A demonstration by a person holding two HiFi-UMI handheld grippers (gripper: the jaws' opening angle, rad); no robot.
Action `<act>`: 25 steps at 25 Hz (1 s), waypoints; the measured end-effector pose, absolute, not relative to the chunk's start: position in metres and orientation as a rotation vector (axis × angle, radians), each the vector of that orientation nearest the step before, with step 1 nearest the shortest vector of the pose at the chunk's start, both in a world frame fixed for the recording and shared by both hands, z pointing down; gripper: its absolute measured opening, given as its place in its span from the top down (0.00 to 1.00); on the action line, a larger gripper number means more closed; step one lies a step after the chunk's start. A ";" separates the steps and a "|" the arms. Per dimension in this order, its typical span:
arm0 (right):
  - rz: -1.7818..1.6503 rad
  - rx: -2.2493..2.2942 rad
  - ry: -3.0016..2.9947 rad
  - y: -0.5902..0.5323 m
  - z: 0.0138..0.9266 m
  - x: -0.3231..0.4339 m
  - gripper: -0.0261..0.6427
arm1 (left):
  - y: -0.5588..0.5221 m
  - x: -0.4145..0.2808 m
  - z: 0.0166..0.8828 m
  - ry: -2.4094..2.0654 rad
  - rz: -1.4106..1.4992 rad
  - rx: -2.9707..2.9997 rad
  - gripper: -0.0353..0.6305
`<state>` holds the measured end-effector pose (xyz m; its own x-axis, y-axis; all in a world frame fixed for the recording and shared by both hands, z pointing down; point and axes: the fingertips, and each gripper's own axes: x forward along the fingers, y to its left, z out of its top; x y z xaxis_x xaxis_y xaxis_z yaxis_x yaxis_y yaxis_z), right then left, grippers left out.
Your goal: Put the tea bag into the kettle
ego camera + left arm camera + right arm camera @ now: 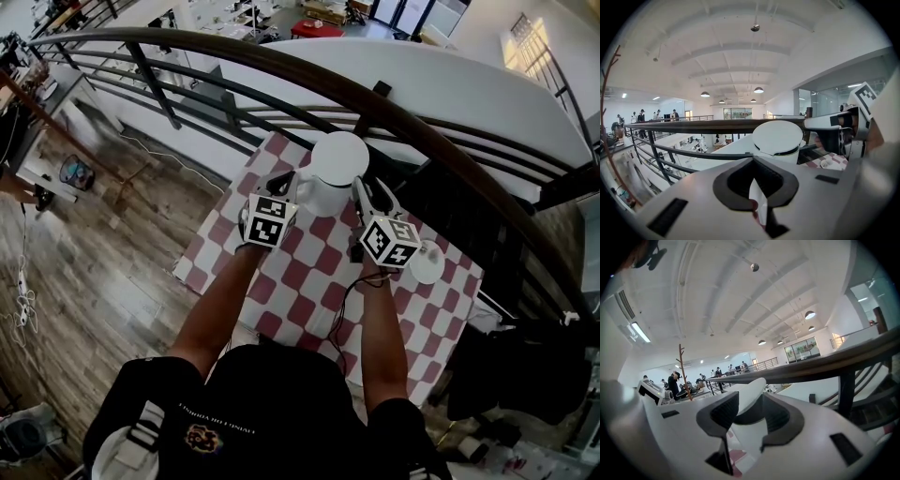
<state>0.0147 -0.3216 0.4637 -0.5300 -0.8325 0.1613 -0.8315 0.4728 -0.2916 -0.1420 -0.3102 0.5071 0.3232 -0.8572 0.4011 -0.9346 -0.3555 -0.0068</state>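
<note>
A white kettle (337,173) with a domed lid stands at the far edge of the red-and-white checkered table (300,309). My left gripper (284,185) sits just left of the kettle, and its jaws are shut on a flat white tea bag (759,206). In the left gripper view the kettle (778,140) stands just ahead of the left gripper (757,187). My right gripper (371,194) is close to the kettle's right side with its jaws open. The kettle's lid (747,399) shows in the gap of the right gripper (750,420); no pad presses on it.
A dark curved railing (394,112) runs right behind the table, with a drop to a lower floor beyond. A small white saucer (427,262) lies right of my right gripper. A black cable (342,300) trails over the cloth.
</note>
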 end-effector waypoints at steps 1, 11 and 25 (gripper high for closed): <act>-0.553 -1.508 2.696 -0.321 0.466 0.013 0.74 | -0.310 -0.142 0.507 -1.632 0.499 2.361 0.95; -0.633 -1.429 2.726 -0.322 0.480 -0.004 0.74 | -0.309 -0.141 0.505 -1.655 0.499 2.356 0.95; -0.137 -1.244 2.867 -0.293 0.429 -0.047 0.86 | -0.309 -0.143 0.504 -1.679 0.489 2.352 0.95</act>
